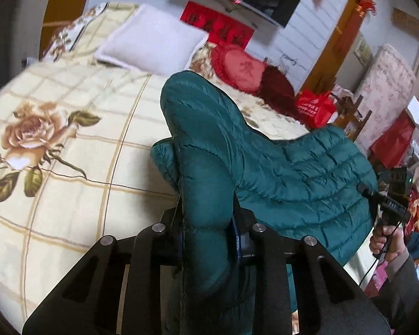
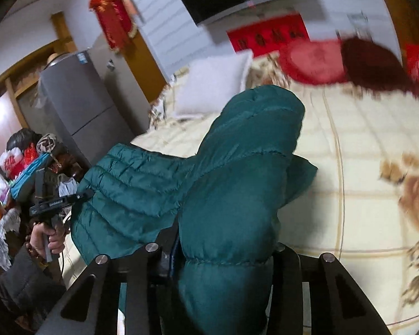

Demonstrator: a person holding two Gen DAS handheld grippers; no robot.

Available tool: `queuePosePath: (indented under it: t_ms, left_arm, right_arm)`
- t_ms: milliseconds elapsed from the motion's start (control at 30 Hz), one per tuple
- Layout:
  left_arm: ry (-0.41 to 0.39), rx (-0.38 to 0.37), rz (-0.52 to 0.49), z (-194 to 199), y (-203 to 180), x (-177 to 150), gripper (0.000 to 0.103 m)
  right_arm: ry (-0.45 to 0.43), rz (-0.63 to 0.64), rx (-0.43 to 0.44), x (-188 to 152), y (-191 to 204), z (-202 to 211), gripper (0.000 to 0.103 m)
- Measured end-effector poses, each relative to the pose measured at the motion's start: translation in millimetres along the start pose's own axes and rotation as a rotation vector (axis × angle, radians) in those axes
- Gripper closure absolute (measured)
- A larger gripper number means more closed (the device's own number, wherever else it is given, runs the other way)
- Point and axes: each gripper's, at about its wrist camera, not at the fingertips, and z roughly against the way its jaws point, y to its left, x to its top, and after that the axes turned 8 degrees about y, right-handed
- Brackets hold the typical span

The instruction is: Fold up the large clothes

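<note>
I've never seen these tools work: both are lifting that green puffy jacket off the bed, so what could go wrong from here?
The slick, puffy green jacket could slip from the left gripper or right gripper, since each pinches only a bunched edge. The loose, drooping part may fold unevenly on the bed.

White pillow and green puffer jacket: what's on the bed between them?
In the left wrist view, only bare floral bedspread lies between the white pillow and the green puffer jacket.

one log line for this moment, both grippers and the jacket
left gripper: shut on green puffer jacket | right gripper: shut on same jacket | jacket: raised between them over floral bedspread | fold: not yet made
</note>
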Motion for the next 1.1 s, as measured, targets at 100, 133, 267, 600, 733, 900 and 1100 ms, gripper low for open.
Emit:
queuePosePath:
  t_ms: [100,133,267,600,733,900,1100]
  left_arm:
    - [-0.026,0.002,-0.005,24.6,-19.5,-12.2,0.079]
    - [-0.034,-0.005,0.005,32.9,-24.1,-18.7,0.079]
    - [-0.039,-0.016,0.014,49.4,-38.8,-46.2,0.079]
    - [0.107,0.096,0.101,8.8,-22.8,-82.9,0.054]
    - [0.096,0.144,0.116,28.8,-22.3,-78.8,0.05]
    - [0.035,0.206,0.073,74.7,-51.0,-76.2,0.025]
    - [0.007,0.198,-0.078,112.7,-114.5,-110.5,0.0]
  right_arm:
    - [-0.048,0.045,-0.001,-4.0,22.3,30.1,0.066]
    - [-0.059,0.058,0.0,-7.2,29.2,40.7,0.066]
    - [-0.08,0.083,0.016,-25.9,41.1,66.6,0.066]
    - [0.189,-0.246,0.071,-65.5,-42.6,11.6,0.047]
    - [0.16,-0.388,0.057,-68.6,-53.9,31.6,0.047]
    - [0.04,-0.361,-0.106,-74.2,-17.6,86.8,0.046]
    - [0.02,-0.22,-0.292,-103.4,83.0,136.5,0.013]
